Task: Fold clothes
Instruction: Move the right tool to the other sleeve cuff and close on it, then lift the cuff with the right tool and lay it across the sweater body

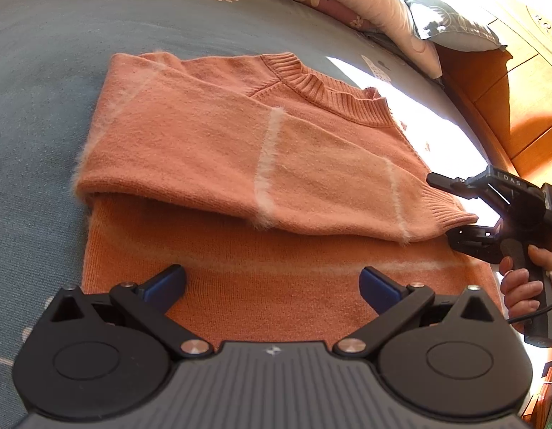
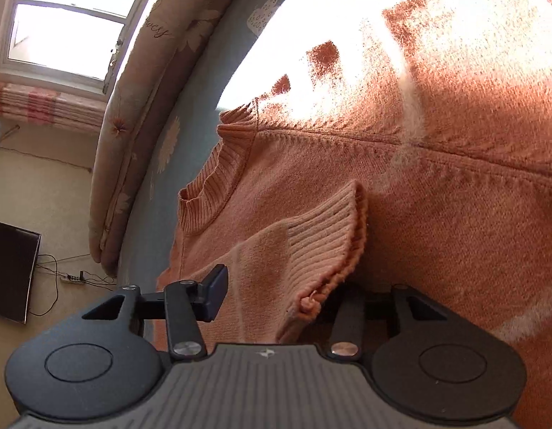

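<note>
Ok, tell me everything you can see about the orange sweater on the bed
The orange sweater is a fuzzy knit with pale stripes, a ribbed collar and ribbed cuffs. It lies flat on the blue floral bedspread, one sleeve folded across the chest. That sleeve's cuff sits between the right gripper's part-open fingers. Sunlight washes out its far side.

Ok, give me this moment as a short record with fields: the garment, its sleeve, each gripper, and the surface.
garment: orange sweater, lying flat, collar at the far end
sleeve: folded across the body, ribbed cuff at the right gripper
left gripper: open, above the sweater's lower part, holding nothing
right gripper: cuff between its jaws, pads not clearly pressing
surface: blue flowered bedspread
</note>
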